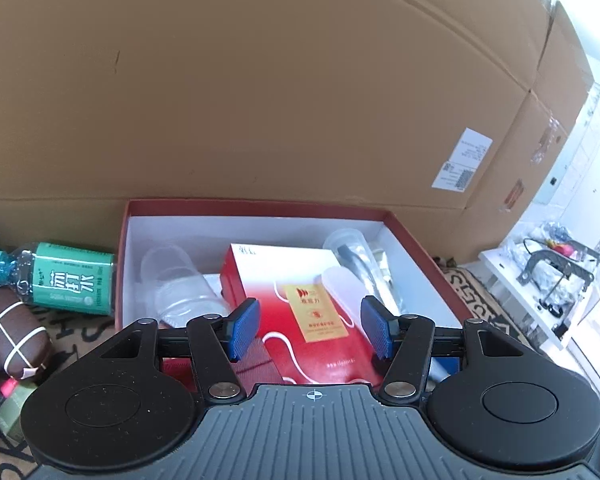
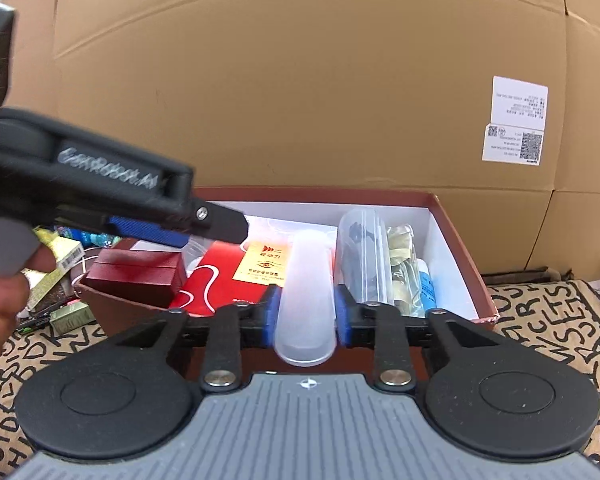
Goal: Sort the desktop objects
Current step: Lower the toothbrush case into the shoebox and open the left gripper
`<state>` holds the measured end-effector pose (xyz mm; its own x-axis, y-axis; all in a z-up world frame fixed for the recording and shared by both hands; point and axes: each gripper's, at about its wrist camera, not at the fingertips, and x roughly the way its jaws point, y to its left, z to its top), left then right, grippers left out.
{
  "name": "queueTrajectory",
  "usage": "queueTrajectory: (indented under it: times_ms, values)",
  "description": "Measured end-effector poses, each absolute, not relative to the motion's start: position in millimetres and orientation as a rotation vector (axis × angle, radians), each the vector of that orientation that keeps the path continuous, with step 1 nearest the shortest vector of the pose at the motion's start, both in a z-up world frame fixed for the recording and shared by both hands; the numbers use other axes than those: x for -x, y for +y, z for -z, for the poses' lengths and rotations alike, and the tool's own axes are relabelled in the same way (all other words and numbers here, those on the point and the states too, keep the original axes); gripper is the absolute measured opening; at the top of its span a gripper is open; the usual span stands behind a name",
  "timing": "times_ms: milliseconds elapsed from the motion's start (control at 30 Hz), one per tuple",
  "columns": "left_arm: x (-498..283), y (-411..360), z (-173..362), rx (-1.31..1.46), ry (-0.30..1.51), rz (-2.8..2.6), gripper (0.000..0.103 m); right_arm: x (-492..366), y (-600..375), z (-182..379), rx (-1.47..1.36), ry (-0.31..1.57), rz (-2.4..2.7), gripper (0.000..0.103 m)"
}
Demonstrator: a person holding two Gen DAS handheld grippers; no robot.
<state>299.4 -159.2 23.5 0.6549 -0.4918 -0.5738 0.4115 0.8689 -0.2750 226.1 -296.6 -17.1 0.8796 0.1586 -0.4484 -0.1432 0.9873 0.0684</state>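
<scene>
A red storage box (image 1: pixel 260 205) (image 2: pixel 320 192) with a white lining holds a flat red-and-white carton (image 1: pixel 300 280) (image 2: pixel 228 264), clear cups (image 1: pixel 172 280) and a clear tube (image 2: pixel 360 256). My left gripper (image 1: pixel 310 330) hovers open over the carton, nothing between its blue pads (image 1: pixel 244 328). In the right wrist view, the left gripper (image 2: pixel 204 232) comes in from the left in a hand, above a small dark red case (image 2: pixel 136 276) at the box's left rim. My right gripper (image 2: pixel 306 320) is shut on a frosted plastic case (image 2: pixel 304 288) (image 1: pixel 340 284) over the box's near edge.
Tall cardboard cartons (image 1: pixel 260 100) (image 2: pixel 300 80) wall off the back. Left of the box lie a green-labelled water bottle (image 1: pixel 60 284), a brown pouch with white bands (image 1: pixel 12 340) and small packets. A cloth printed with letters (image 2: pixel 540 320) covers the surface. A white shelf (image 1: pixel 520 280) stands right.
</scene>
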Motion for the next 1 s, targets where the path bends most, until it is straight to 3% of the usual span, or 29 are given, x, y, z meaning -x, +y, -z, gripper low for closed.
queueTrajectory:
  times_ms: [400, 467, 500, 700, 767, 833, 900, 1000]
  values:
    - [-295, -151, -22, 0.12, 0.686, 0.494, 0.072, -260, -302, 21, -0.092, 0.501, -0.101, 0.034]
    - [-295, -147, -22, 0.123, 0.684, 0.481, 0.075, -250, -302, 18, -0.097, 0.467, -0.101, 0.058]
    - [-295, -145, -22, 0.127, 0.683, 0.476, 0.077, -244, -301, 16, -0.084, 0.455, -0.1, 0.062]
    - [-287, -137, -22, 0.152, 0.658, 0.443, 0.087, -226, -301, 7, -0.051, 0.425, -0.102, 0.059]
    - [-281, -135, -23, 0.15, 0.641, 0.437, 0.088, -222, -300, 6, -0.056, 0.423, -0.105, 0.065]
    - [-273, -131, -24, 0.146, 0.618, 0.422, 0.095, -216, -299, 5, -0.067, 0.41, -0.112, 0.088]
    - [-263, -126, -25, 0.144, 0.601, 0.395, 0.102, -207, -295, 4, -0.086, 0.382, -0.13, 0.098]
    - [-251, -110, -22, 0.173, 0.627, 0.351, 0.103, -196, -286, 3, -0.083, 0.359, -0.155, 0.102]
